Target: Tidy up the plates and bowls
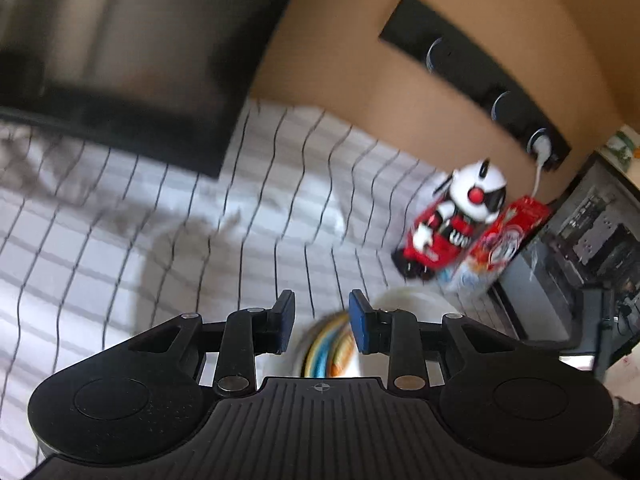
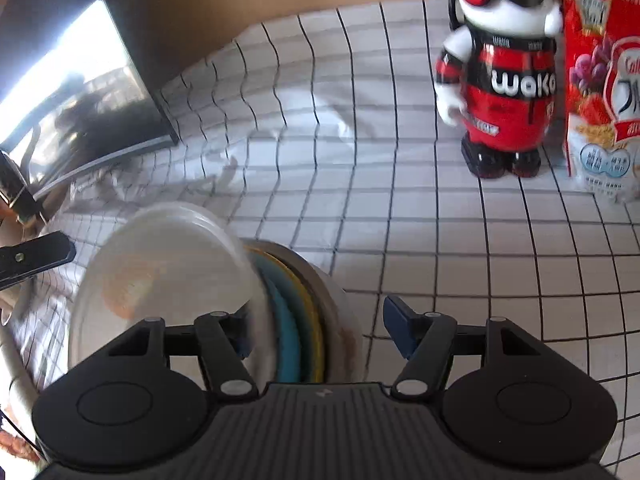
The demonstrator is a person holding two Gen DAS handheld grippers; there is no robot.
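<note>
Nested dishes sit on the checked tablecloth (image 2: 400, 216): a white plate (image 2: 168, 272) tipped over a bowl with blue and yellow rings (image 2: 296, 320), inside a pale outer bowl (image 2: 340, 312). My right gripper (image 2: 316, 336) straddles this stack. Its left finger is partly hidden behind the white plate, and its right pad (image 2: 396, 328) stands clear of the outer bowl. In the left wrist view the ringed bowl (image 1: 328, 348) shows low between the fingers of my left gripper (image 1: 322, 316), with a white rim (image 1: 408, 300) behind the right pad. Both grippers' jaws stand apart.
A red, white and black robot figure (image 2: 508, 80) and a red cereal bag (image 2: 600, 80) stand at the back right by the tan wall (image 1: 360, 80). A dark screen (image 2: 80, 92) leans at the left. A black socket strip (image 1: 480, 80) is on the wall.
</note>
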